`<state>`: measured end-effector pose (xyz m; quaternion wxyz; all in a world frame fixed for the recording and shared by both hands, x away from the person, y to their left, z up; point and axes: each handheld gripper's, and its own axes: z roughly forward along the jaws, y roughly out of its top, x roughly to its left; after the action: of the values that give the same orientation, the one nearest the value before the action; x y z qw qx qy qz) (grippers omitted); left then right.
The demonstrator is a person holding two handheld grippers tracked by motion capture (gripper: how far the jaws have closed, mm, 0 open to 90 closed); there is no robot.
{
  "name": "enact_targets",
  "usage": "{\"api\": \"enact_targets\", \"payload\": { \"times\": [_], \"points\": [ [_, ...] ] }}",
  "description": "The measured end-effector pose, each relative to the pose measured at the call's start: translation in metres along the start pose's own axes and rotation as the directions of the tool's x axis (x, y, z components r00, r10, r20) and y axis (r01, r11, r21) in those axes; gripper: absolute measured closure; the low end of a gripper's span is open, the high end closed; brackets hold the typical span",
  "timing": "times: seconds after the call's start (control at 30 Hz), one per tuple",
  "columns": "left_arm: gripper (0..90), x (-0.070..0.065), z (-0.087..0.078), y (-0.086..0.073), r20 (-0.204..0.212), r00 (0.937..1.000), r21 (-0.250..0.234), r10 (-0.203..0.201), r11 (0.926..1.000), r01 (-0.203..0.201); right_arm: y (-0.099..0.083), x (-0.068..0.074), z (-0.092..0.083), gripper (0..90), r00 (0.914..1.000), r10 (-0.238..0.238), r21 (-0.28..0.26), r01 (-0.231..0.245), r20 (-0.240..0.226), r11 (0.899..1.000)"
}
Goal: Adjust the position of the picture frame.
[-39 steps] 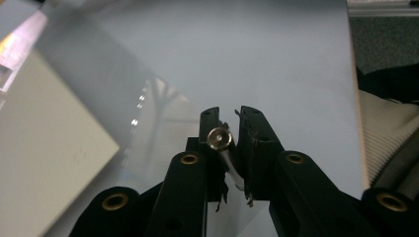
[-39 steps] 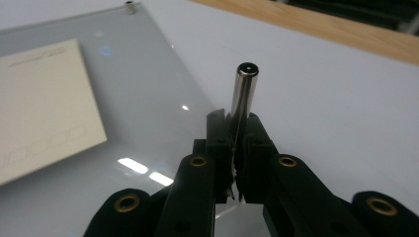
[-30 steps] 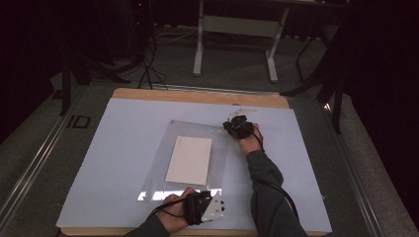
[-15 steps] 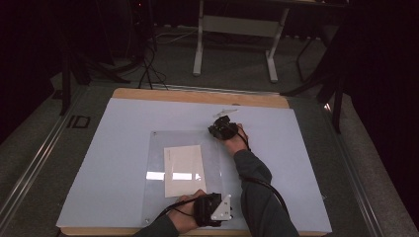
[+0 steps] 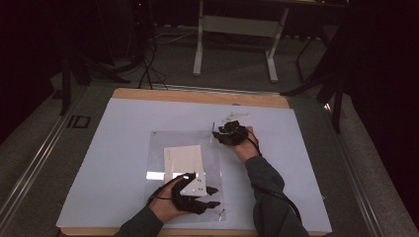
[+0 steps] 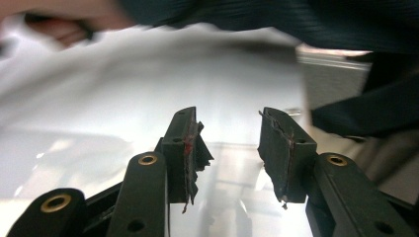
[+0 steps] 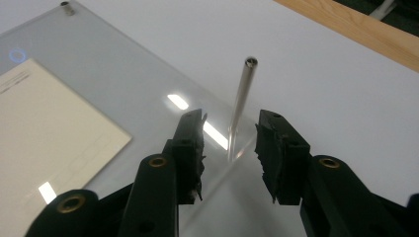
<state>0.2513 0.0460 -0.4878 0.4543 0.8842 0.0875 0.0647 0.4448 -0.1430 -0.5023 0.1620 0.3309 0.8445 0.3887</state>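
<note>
I see the clear sheet [image 5: 185, 170] flat on the table [image 5: 118, 128], its metal post [image 7: 240, 106] upright just beyond my right gripper [image 7: 228, 143]. Left gripper [image 5: 210, 197] sits over the near corner. Both sets of fingers have just been opening, holding nothing. Since earlier, the sheet has slid left and squared up.

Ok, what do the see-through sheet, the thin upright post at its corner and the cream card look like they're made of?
The see-through sheet looks like clear acrylic or glass, glossy: the table shows through it and it mirrors the lights. The thin upright post seems to be brushed metal, silvery with a hollow tip. The cream card looks like matte paper or thin card, faintly printed, without glare.
</note>
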Motion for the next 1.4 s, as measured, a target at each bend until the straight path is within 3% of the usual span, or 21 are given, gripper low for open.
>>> {"api": "enact_targets", "payload": {
  "times": [0.1,0.17,0.33,0.37,0.43,0.57,0.7,0.93,1.03,1.23,1.27,1.4],
  "points": [
    [58.3,0.018,-0.003,0.0,-0.044,0.9976,-0.009,-0.054,0.9985,0.053,-0.009,0.001,-0.016,62.1,1.0,0.003,0.0,-0.003,-0.003,1.0],
    [58.4,0.036,-0.002,0.0,-0.085,0.9921,-0.006,-0.092,0.9957,0.092,-0.013,0.002,-0.025,62.1,0.9999,-0.009,0.0,0.009,-0.006,1.0],
    [58.1,0.056,-0.001,0.0,-0.123,0.9838,0.0,-0.13,0.9913,0.131,-0.025,0.005,-0.044,62.1,0.9994,-0.035,0.016,0.035,-0.005,0.999],
    [57.9,0.064,0.0,0.001,-0.143,0.9791,0.004,-0.145,0.9891,0.147,-0.029,0.007,-0.051,61.5,0.9986,-0.053,0.021,0.053,-0.004,0.998],
    [57.7,0.068,0.0,0.001,-0.152,0.9772,0.008,-0.148,0.9885,0.151,-0.033,0.009,-0.058,61.3,0.9981,-0.061,0.026,0.061,-0.012,0.998],
    [56.7,0.082,0.002,0.002,-0.192,0.9662,0.012,-0.172,0.9841,0.177,-0.039,0.015,-0.068,61.1,0.9975,-0.068,0.029,0.068,-0.021,0.997],
    [56.0,0.093,0.003,0.004,-0.213,0.9597,0.017,-0.183,0.9814,0.191,-0.048,0.025,-0.08,60.8,0.9956,-0.09,0.025,0.091,-0.028,0.996],
    [55.8,0.115,0.005,0.005,-0.252,0.9451,0.016,-0.208,0.9755,0.219,-0.066,0.039,-0.097,59.9,0.9951,-0.088,0.016,0.089,-0.044,0.996],
    [55.9,0.116,0.005,0.005,-0.256,0.9442,0.016,-0.207,0.9758,0.218,-0.068,0.041,-0.099,59.8,0.995,-0.087,0.012,0.088,-0.047,0.996],
    [55.5,0.131,0.011,0.005,-0.286,0.9331,0.023,-0.218,0.9718,0.235,-0.079,0.051,-0.11,59.4,0.9929,-0.098,-0.002,0.098,-0.068,0.995],
    [55.5,0.138,0.014,0.004,-0.292,0.9268,0.018,-0.236,0.9676,0.252,-0.081,0.054,-0.111,59.2,0.9922,-0.102,-0.002,0.103,-0.071,0.995],
    [55.6,0.151,0.02,0.003,-0.31,0.9161,0.014,-0.254,0.9623,0.272,-0.091,0.066,-0.12,59.1,0.9906,-0.104,-0.02,0.102,-0.089,0.995]
  ]
}}
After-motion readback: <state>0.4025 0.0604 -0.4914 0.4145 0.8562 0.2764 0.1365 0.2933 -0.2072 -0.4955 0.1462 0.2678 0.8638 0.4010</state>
